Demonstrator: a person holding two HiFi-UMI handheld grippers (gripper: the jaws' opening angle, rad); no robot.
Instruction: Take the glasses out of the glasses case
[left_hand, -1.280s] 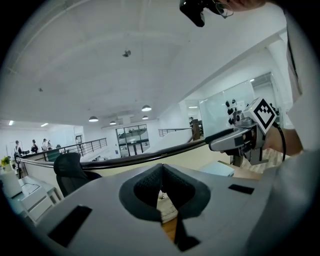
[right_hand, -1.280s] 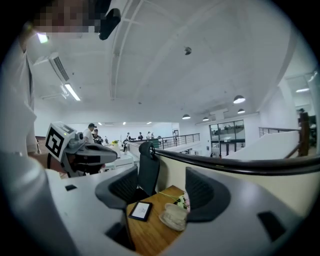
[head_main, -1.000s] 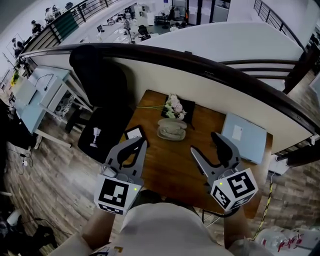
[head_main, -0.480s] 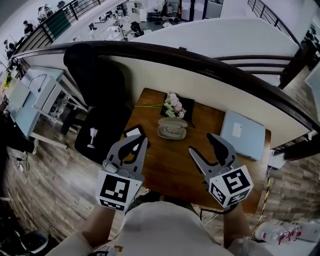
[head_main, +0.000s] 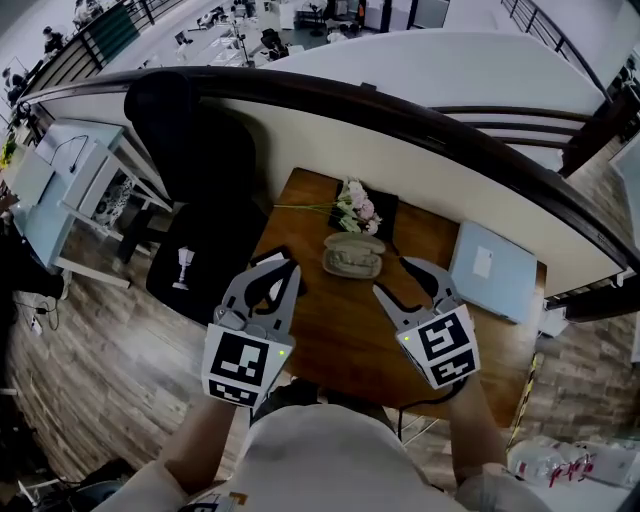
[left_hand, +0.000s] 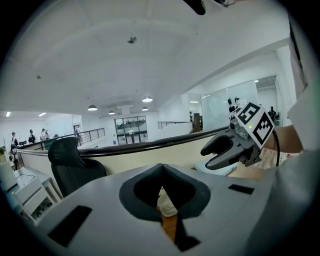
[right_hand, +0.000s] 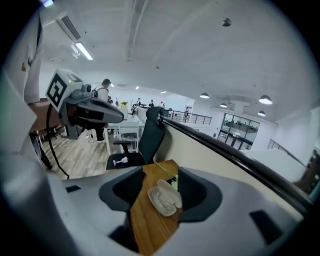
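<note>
A beige glasses case (head_main: 352, 256) lies mid-table in front of a bunch of flowers (head_main: 356, 208). It looks open, and I cannot make out the glasses in it. My left gripper (head_main: 284, 270) hovers left of the case with its fingertips together and nothing in them. On the other side hovers my right gripper (head_main: 399, 281), whose jaws are closing but still apart and hold nothing. In the right gripper view the case (right_hand: 165, 198) shows between the jaws, some way ahead on the wood. The left gripper view shows a sliver of the case (left_hand: 166, 205) below its jaw tips.
The small wooden table (head_main: 340, 330) stands against a curved low wall with a dark rail (head_main: 440, 130). A pale blue flat item (head_main: 497, 270) lies at its right end. A dark flat device (head_main: 262, 262) sits under my left gripper. A black office chair (head_main: 200, 190) stands to the left.
Both grippers have moved forward and down, closer to the case. The right gripper has rolled, so its marker cube faces more upward, and its jaws have narrowed.
</note>
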